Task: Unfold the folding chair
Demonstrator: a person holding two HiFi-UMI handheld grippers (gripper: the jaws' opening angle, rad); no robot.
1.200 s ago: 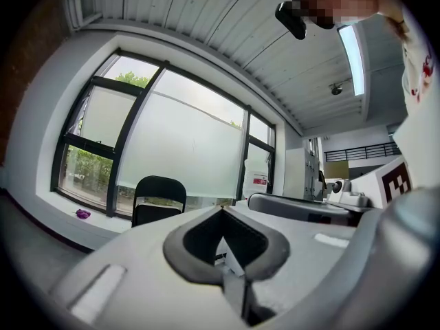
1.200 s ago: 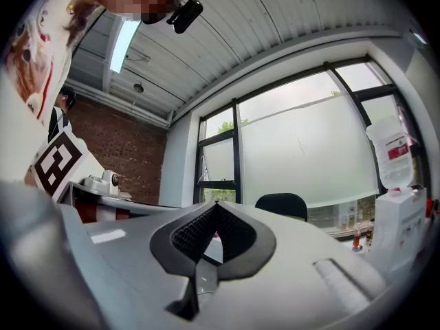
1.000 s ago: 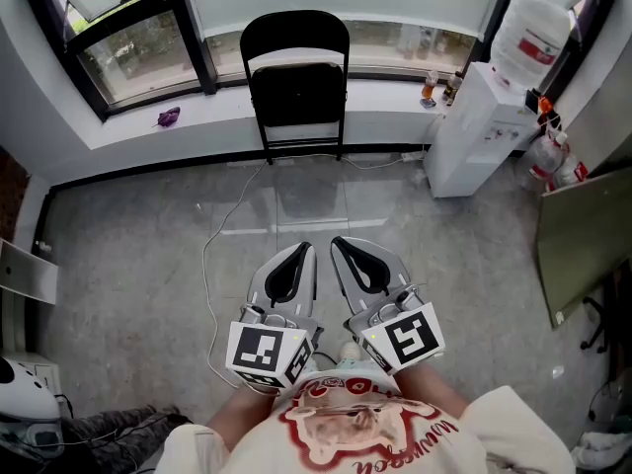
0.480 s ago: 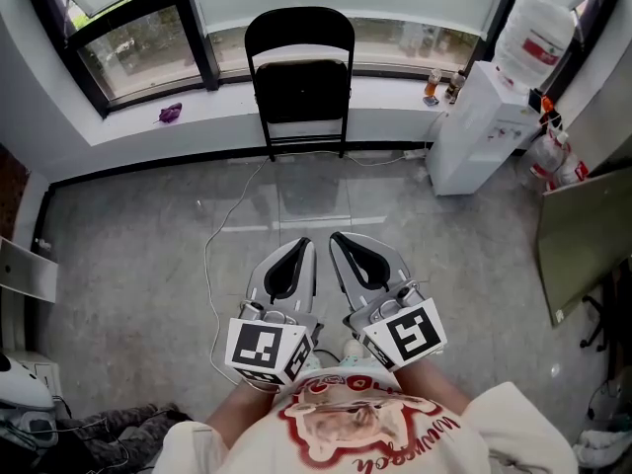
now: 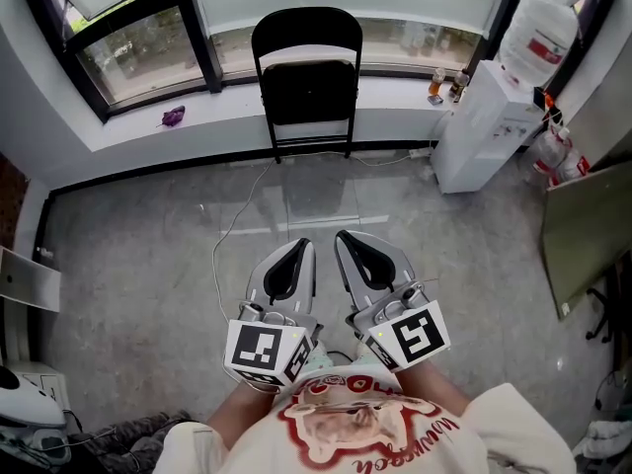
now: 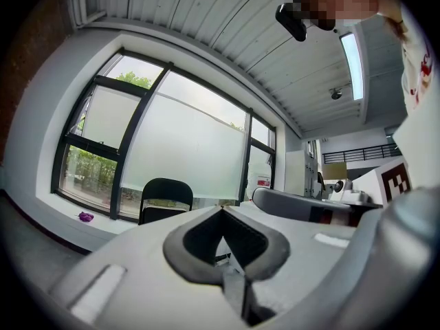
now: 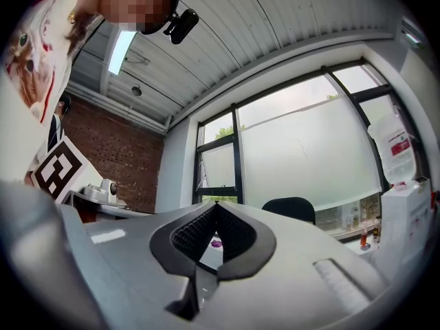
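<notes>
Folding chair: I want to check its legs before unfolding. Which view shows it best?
Head view: the folding chair shows whole, legs included. Left gripper view shows its backrest and seat, small; right gripper view only the backrest.

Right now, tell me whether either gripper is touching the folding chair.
Apart. The head view shows a stretch of floor between the folding chair and the left gripper and right gripper.

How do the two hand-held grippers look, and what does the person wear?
Both the left hand-held gripper and the right hand-held gripper are light grey tapering shells with black textured pads lining a leaf-shaped opening. Each carries a white cube with black square markers at its rear. The person wears a cream top with a red print.
</notes>
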